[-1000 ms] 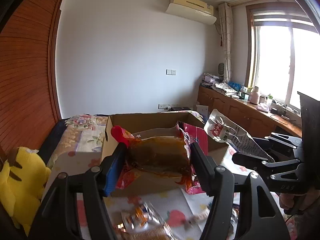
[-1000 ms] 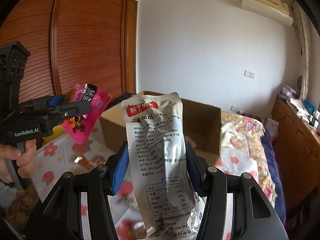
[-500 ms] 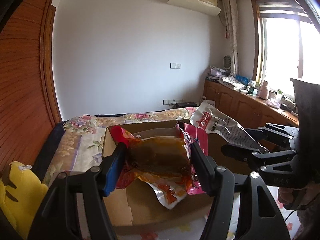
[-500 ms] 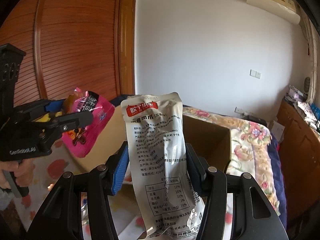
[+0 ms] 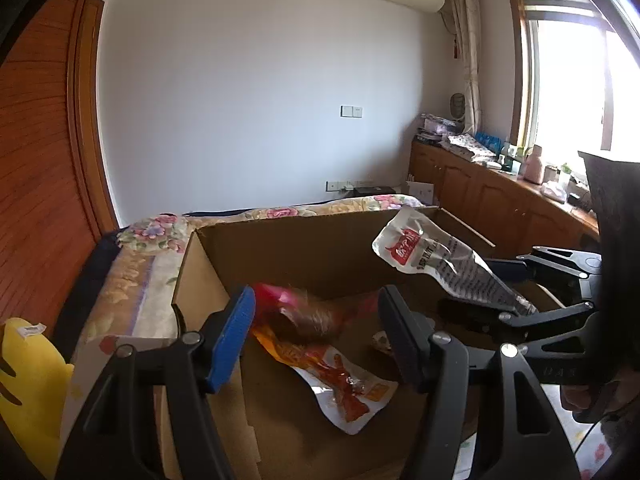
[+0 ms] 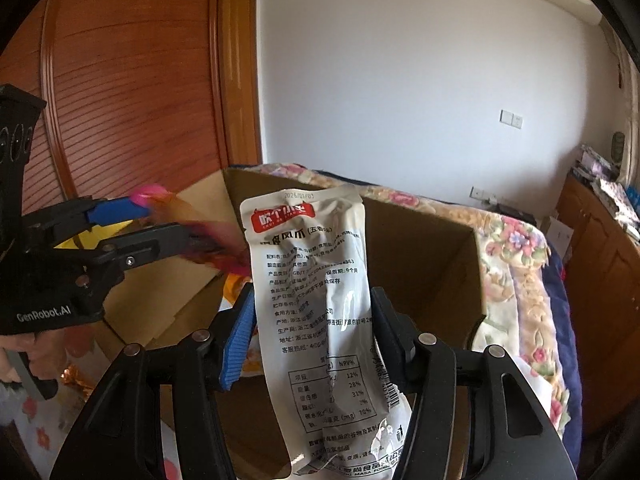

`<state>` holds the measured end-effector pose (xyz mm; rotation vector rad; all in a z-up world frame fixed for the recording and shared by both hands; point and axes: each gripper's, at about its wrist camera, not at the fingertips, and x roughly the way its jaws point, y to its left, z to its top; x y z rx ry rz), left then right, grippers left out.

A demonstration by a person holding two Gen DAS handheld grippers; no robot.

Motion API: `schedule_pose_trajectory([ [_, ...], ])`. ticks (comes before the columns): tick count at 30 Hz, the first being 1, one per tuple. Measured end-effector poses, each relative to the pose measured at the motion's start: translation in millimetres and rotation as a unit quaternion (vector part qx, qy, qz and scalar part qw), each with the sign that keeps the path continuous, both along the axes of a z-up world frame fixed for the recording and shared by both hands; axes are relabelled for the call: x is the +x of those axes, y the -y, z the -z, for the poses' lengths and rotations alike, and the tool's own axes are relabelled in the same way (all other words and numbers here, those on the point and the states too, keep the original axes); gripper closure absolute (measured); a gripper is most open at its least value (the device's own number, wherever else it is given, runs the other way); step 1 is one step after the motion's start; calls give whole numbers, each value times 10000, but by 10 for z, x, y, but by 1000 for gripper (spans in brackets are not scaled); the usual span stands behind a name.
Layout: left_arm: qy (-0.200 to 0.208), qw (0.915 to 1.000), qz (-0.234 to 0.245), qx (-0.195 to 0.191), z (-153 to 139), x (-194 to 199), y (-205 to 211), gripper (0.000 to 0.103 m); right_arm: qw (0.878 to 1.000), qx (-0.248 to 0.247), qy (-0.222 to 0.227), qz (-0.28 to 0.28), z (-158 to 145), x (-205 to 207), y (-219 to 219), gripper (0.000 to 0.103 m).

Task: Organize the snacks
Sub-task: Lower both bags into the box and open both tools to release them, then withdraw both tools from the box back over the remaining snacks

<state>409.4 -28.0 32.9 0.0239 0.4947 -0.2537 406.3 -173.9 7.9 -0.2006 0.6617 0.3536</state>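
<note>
An open cardboard box (image 5: 304,248) stands on the bed; it also shows in the right wrist view (image 6: 432,252). My left gripper (image 5: 316,332) is open over the box, and a pink snack pack (image 5: 308,312) is blurred between its fingers, falling clear of them; it shows blurred in the right wrist view (image 6: 216,248). An orange and white snack pack (image 5: 340,384) lies on the box floor. My right gripper (image 6: 312,320) is shut on a white snack pouch (image 6: 320,300) with a red label, held above the box; the pouch also shows in the left wrist view (image 5: 436,260).
A floral bedspread (image 6: 516,264) covers the bed around the box. A yellow plush toy (image 5: 24,384) lies at the left. Wooden cabinets (image 5: 488,200) line the right wall under a window. A wooden door (image 6: 120,92) is behind the box.
My left gripper moved over the box and opened, letting the pink pack drop out. My right gripper moved with the white pouch closer over the box.
</note>
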Motion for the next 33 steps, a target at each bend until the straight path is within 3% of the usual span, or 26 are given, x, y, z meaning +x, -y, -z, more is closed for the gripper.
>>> schedule_pose_trajectory([
  [7, -2, 10000, 29, -12, -9, -48, -13, 38, 9999, -130, -110, 31, 107, 8, -47, 31],
  [16, 170, 9998, 108, 27, -111, -466, -62, 37, 9998, 84, -113, 105, 3, -132, 119, 30],
  [25, 257, 9996, 146, 5, -181, -978, -148, 36, 9995, 287, 45, 133, -274, -796, 234, 30],
  [33, 142, 9999, 67, -54, -17, -1323, -325, 36, 9992, 301, 35, 271, -288, -1388, 321, 30],
])
